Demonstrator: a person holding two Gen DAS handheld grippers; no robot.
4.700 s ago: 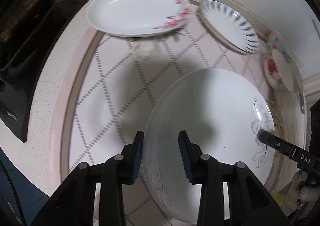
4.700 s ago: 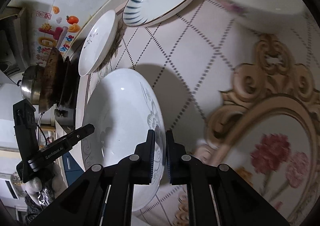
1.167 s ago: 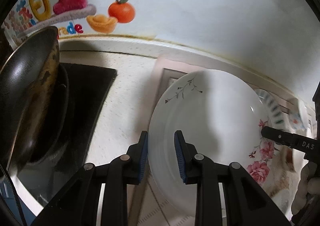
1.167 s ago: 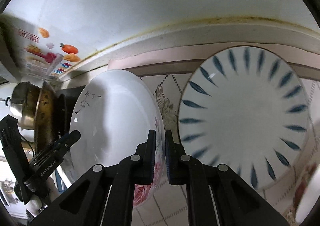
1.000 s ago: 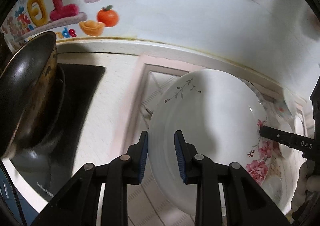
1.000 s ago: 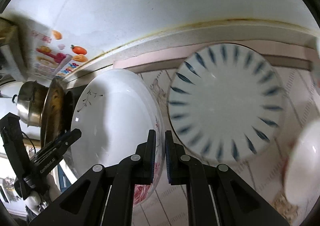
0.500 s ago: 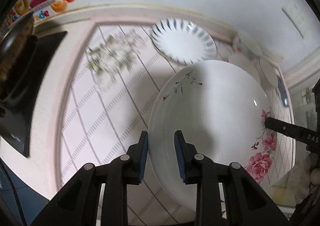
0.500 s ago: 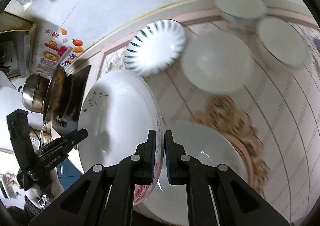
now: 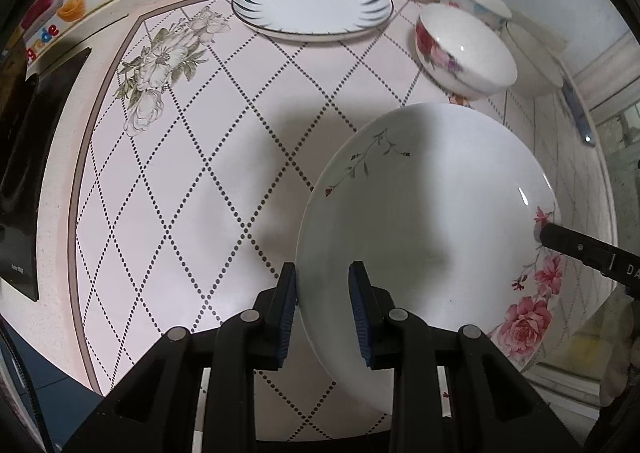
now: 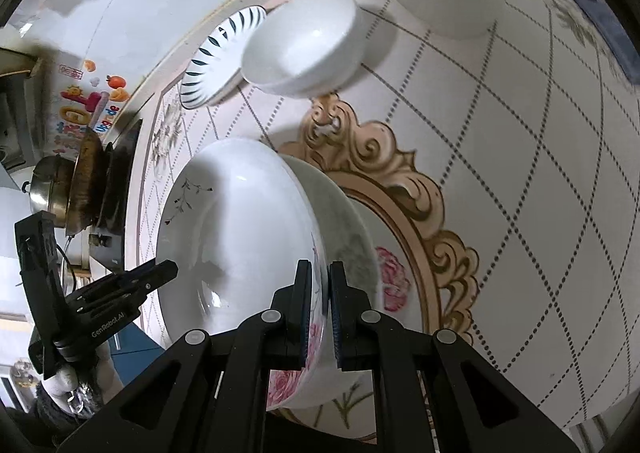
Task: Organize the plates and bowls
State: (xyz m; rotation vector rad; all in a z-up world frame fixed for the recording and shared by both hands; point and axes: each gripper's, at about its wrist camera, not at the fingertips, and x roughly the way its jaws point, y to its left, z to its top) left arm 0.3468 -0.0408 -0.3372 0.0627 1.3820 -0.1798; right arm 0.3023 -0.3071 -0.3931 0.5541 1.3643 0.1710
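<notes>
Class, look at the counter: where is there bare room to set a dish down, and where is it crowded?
Free: the dotted tile stretch between the grey flower print, the blue-striped plate and the held rose plate. Also the tiles right of the gold scroll pattern. Crowded: the back right corner, where three bowls cluster.

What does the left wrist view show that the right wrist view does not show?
Only the left wrist view shows the grey flower print on the countertop and the rose pattern on the nearest bowl. Only the right wrist view shows the grey-flowered plate under the held one, the gold scroll frame and the steel pot. Both show the pink-rose plate, gripped at opposite rims, and the blue-striped plate.
</notes>
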